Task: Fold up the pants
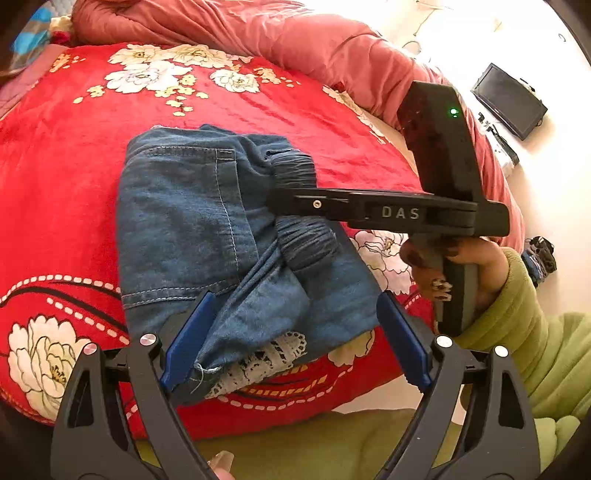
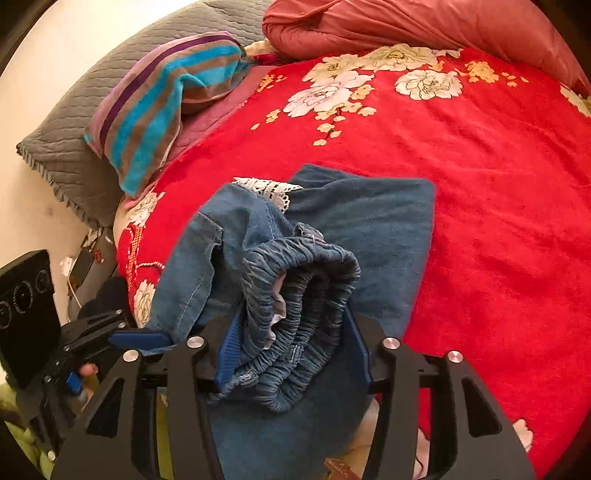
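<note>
Left gripper [image 1: 295, 339] spread, straddling denim pants [image 1: 192, 221] hem; right gripper [image 2: 291, 354] clamped on elastic waistband [image 2: 303, 280]. Lay waistband flat over hem, edges aligned.

Bright, even light; the floor [image 1: 554, 184] at upper right is blown out white (left wrist view), fisheye bending and darkening all corners

A home bedroom: red floral blanket [image 2: 480, 177] over a bed, grey pillow [image 2: 74, 122], perhaps a pink quilt [image 1: 258, 33]
</note>
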`<act>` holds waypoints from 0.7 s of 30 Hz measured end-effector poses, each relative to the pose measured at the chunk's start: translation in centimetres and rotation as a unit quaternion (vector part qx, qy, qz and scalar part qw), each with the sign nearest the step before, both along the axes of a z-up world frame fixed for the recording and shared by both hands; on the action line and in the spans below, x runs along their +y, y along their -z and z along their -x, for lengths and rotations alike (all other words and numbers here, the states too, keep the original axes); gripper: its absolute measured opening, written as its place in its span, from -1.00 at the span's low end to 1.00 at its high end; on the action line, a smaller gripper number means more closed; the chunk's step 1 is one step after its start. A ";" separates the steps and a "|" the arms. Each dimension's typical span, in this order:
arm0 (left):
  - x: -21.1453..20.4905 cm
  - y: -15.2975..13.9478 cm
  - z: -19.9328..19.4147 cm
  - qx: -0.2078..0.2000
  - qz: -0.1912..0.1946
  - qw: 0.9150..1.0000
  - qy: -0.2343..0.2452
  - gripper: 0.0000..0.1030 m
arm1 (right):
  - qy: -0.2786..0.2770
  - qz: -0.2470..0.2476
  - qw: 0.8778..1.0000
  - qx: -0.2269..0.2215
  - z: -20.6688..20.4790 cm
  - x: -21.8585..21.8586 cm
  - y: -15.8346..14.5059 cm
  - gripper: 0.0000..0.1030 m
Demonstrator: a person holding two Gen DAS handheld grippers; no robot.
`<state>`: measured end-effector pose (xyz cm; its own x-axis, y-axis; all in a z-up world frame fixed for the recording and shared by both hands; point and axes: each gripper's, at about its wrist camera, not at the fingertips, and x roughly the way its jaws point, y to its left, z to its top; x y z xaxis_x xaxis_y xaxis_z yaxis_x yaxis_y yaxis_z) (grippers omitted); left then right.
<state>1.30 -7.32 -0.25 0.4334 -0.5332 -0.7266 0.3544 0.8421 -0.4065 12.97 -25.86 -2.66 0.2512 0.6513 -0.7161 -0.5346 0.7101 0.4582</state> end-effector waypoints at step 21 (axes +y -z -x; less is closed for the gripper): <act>1.4 -2.5 1.7 -0.043 -0.023 0.998 -0.043 0.75 | 0.041 -0.004 0.996 -0.077 3.2 -3.9 -4.9 0.63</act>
